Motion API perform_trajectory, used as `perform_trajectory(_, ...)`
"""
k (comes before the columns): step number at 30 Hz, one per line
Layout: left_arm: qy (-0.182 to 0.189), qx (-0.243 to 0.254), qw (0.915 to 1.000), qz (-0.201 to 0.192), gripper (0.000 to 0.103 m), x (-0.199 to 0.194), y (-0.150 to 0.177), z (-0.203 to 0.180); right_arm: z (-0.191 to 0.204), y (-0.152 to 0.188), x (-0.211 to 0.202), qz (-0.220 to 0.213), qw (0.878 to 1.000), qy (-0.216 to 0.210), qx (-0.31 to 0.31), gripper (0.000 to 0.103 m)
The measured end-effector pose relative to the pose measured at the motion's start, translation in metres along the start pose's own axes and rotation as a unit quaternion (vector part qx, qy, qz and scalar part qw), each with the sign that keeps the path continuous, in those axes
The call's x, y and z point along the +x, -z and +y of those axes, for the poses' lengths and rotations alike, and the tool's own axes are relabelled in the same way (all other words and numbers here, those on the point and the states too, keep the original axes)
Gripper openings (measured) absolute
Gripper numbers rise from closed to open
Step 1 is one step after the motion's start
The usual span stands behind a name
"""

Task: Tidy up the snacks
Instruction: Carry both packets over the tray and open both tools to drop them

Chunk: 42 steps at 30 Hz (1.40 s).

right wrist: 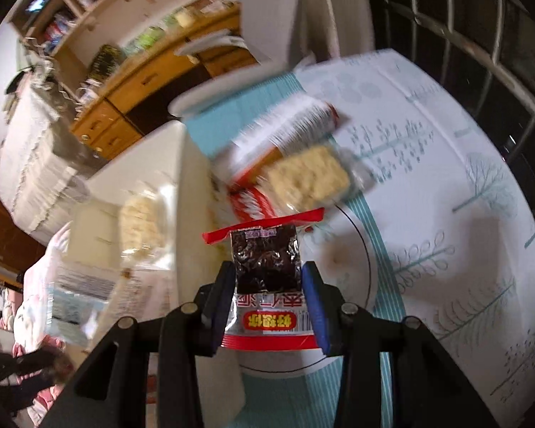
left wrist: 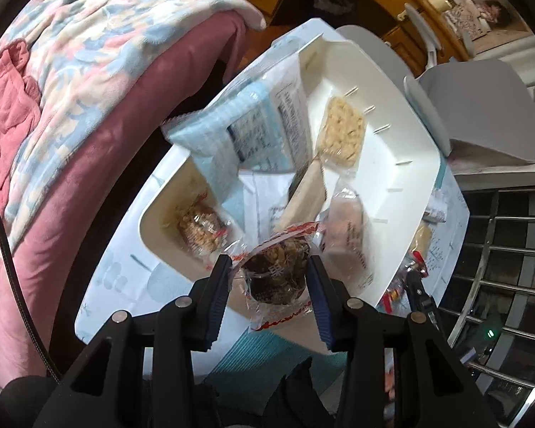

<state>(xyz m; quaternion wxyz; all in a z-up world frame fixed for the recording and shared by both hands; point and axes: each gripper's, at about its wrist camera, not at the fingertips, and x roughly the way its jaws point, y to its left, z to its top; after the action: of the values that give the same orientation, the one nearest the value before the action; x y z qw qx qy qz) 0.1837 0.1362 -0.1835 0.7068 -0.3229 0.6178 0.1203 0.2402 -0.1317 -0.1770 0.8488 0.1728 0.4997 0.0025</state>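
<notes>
In the left wrist view, the left gripper [left wrist: 270,287] clamps a round dark nut cake in a clear red-printed wrapper [left wrist: 276,276] between its blue-padded jaws, holding it over the near end of a white rectangular plastic bin [left wrist: 403,174]. Beyond the cake, inside the bin, lie a clear packet of brown peanut brittle [left wrist: 201,226], a pale pinkish wrapped snack [left wrist: 349,228], a large light-blue printed bag [left wrist: 246,128] propped against the wall, and a clear pack of pale puffed-grain bar [left wrist: 342,132]. The bin stands on a white tablecloth with teal tree prints [left wrist: 125,278]; a pink bed with a floral blanket [left wrist: 100,57] lies farther left. In the right wrist view, the right gripper [right wrist: 269,290] pinches a small packet of dark dried fruit with red sealed ends [right wrist: 265,271], jaws closed on it. Past it, blurred, a pale rice cracker in clear wrap [right wrist: 308,178] rests on red-and-white packets [right wrist: 253,203] on the tablecloth, just beside the bin's wall.
</notes>
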Motion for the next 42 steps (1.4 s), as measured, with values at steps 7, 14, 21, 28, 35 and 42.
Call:
perform_trajectory(7,0.016,0.018,0.9994,-0.026,0.042,-0.003,-0.005,-0.009,0.036,-0.001,-0.038,-0.036,0.995,-0.052,-0.075,0.039)
perform_trajectory(14,0.03,0.028,0.9982,-0.044,0.041,-0.007,-0.011,-0.011,0.076,0.017,-0.055,-0.028,0.983,-0.108,-0.146,0.039)
perform_trajectory(21,0.039,0.034,0.9964,-0.067,0.042,-0.014,-0.014,-0.009,0.097,0.042,-0.054,0.008,0.977,-0.12,-0.178,0.04)
perform_trajectory(28,0.037,0.031,0.9966,-0.067,0.047,-0.019,-0.009,-0.003,0.091,0.048,-0.054,0.021,0.977,-0.119,-0.175,0.049)
perform_trajectory(35,0.03,0.058,0.9972,-0.036,0.06,-0.024,0.003,-0.012,0.073,0.044,-0.065,0.012,0.976,-0.121,-0.182,0.056)
perform_trajectory(42,0.009,0.113,0.9935,-0.004,0.066,-0.032,0.023,-0.039,0.043,0.036,-0.075,0.005,0.974,-0.106,-0.201,0.061)
